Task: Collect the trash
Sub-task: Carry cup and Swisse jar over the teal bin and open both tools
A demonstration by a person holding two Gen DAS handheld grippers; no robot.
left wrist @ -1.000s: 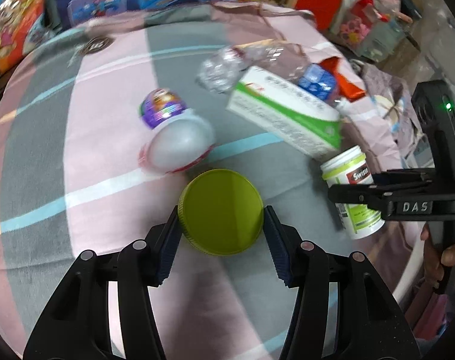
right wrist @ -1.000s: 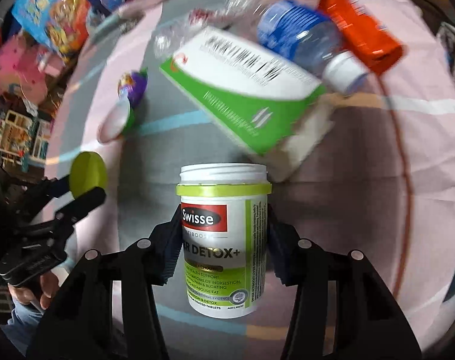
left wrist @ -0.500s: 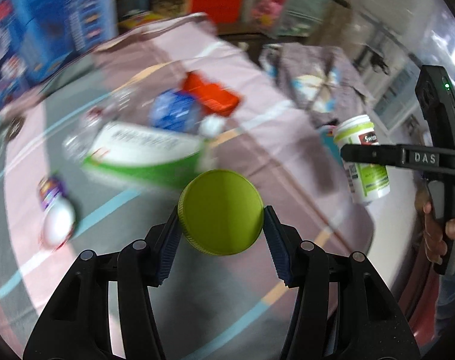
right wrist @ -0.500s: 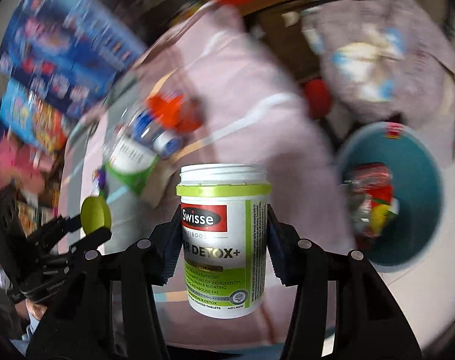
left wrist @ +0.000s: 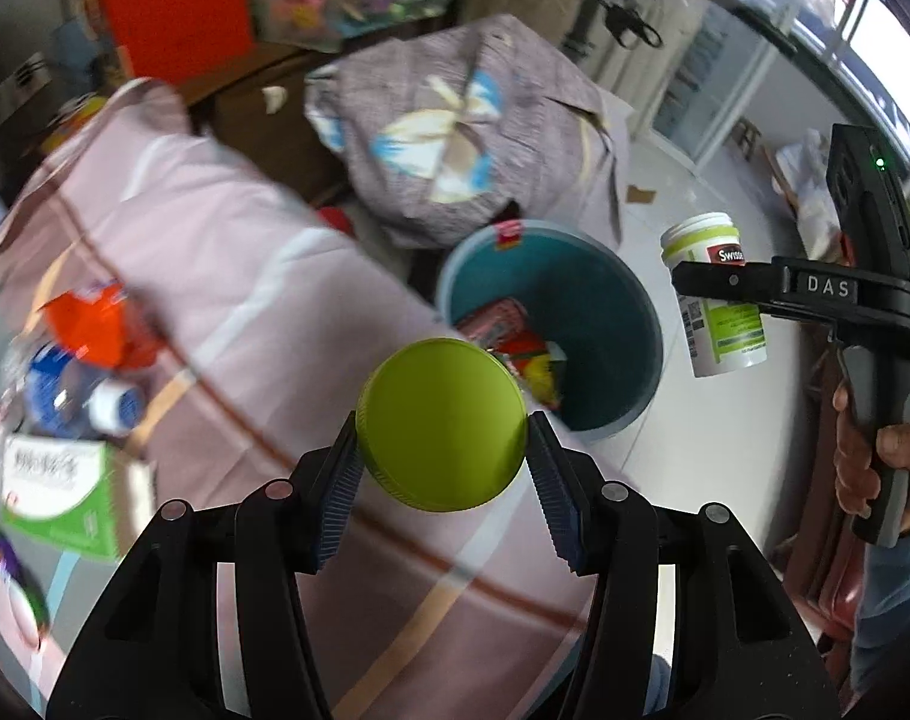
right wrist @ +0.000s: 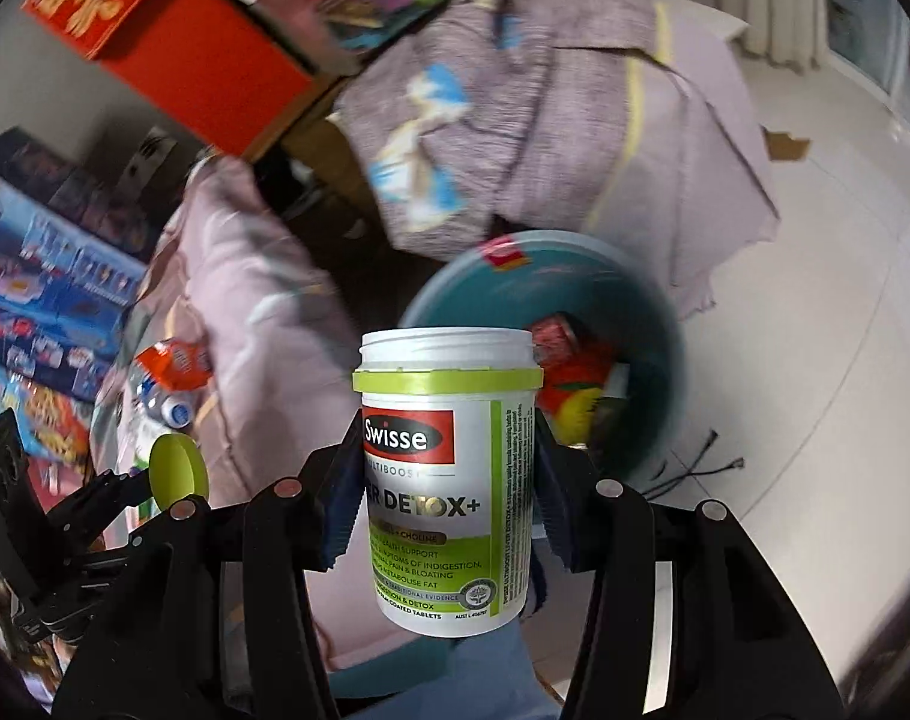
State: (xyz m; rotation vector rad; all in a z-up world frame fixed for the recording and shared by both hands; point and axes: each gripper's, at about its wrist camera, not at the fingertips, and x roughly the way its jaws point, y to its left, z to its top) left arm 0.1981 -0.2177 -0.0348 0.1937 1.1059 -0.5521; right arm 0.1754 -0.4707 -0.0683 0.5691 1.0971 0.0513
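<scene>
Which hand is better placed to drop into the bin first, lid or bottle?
Probably left. Its tongs hold the green lid overlapping the teal bin's near rim, while the bottle in the right tongs sits past the far rim over floor.

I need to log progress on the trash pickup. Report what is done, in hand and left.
Done: some wrappers already lie in the teal bin. In hand: the left hand-held gripper clamps the green lid, and the right hand-held gripper clamps the open Swisse bottle, both near the bin. Left: the green-and-white box, plastic bottle and orange packet lie on the bed.
</scene>
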